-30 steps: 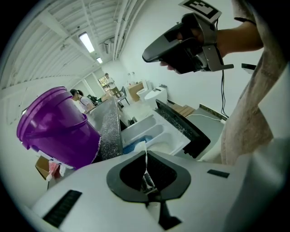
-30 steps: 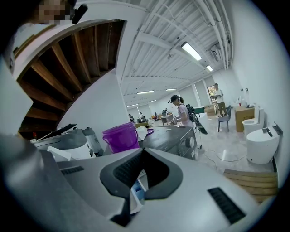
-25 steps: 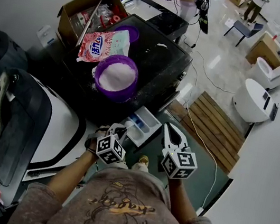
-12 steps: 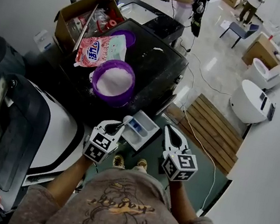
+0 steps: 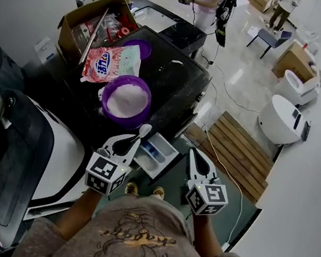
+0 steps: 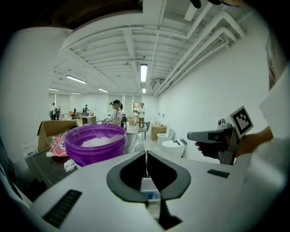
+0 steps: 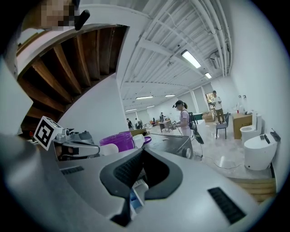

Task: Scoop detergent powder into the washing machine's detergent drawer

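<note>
Left gripper [image 5: 130, 142] clenched on thin handle of white plastic scoop [image 5: 144, 130]. Scoop bowl ahead of jaws, near round purple powder tub [image 5: 104, 99]. Judged poised for dip; scoop load unclear. Open white detergent drawer [image 5: 158, 166] just right of left gripper. Right gripper [image 5: 195, 156] closed, empty, parked right of drawer, clear of scoop path.

Ceiling strip lights [image 6: 143, 72] lit the room evenly and brightly; the pale floor [image 5: 241, 76] showed glare. Both gripper views bent strongly, darkening to black at the corners.
</note>
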A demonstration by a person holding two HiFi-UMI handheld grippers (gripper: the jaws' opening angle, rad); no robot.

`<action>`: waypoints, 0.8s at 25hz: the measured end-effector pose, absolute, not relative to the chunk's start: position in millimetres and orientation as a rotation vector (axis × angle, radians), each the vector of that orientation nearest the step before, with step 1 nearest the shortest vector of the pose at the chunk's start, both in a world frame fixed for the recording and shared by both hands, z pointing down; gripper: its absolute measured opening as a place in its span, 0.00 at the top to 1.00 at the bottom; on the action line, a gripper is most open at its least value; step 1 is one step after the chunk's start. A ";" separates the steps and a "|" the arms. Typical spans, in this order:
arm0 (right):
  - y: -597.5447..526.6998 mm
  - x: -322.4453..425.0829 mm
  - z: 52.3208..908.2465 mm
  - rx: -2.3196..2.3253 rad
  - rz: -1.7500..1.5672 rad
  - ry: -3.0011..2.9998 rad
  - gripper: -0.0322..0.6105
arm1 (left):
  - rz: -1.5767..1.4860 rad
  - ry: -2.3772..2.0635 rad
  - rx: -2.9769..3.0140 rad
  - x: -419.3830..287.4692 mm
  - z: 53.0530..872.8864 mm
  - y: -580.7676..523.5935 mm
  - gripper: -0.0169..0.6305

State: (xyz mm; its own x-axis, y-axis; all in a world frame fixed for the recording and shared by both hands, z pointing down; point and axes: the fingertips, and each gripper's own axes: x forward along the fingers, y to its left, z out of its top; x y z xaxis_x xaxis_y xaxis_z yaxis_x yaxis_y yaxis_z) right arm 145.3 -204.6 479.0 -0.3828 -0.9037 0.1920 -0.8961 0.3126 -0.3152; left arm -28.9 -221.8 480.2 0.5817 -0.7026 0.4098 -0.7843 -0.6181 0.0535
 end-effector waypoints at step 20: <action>-217.7 154.6 453.5 -1.752 -0.486 2.504 0.95 | 0.203 -1.474 2.486 -79.4 437.6 -254.0 0.94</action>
State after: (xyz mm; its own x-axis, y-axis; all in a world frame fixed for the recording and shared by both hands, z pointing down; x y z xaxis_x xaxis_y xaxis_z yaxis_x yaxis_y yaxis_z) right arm 154.6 -217.7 453.5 -0.3584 -0.9231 0.1398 -0.9083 0.3102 -0.2806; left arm -79.4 -254.0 437.6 0.4804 -0.8432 0.2414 -0.8770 -0.4603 0.1376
